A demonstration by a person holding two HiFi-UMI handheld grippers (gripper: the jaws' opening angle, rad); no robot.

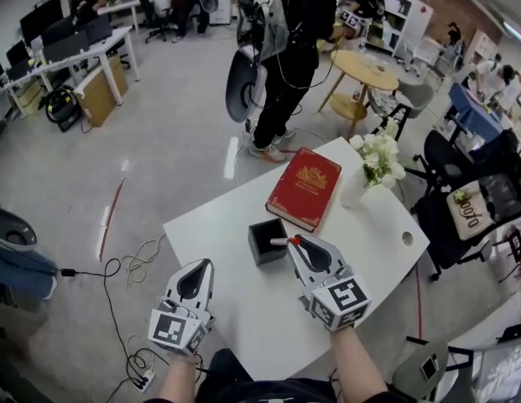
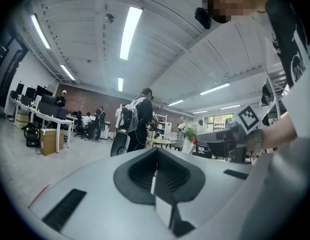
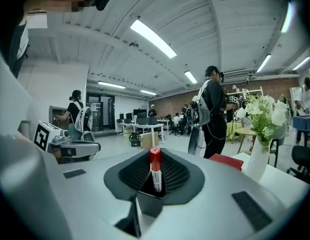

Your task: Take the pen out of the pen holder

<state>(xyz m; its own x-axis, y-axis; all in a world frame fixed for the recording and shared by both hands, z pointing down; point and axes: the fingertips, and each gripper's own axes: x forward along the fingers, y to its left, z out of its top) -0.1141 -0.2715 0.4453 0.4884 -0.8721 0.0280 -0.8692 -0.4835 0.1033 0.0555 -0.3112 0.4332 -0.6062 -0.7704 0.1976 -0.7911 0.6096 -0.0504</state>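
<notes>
Pen [image 3: 155,171] clamped in right gripper [image 1: 294,243], just above holder [image 1: 262,246].
Right jaws are pinching the barrel below the red cap [image 3: 154,154]. Left gripper [image 1: 200,267] is idling at near left, jaws together, empty. Pen is looking light, stiff and slick, so a mid-barrel grip is seeming safest against pivoting.

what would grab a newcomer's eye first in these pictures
The big red book lies near the far side of the white table, with a vase of white flowers at the table's far right corner. Nearer the person, the right tongs grip a red-capped pen close by the black pen holder. The left tongs hang closed and empty at the table's left edge.
</notes>
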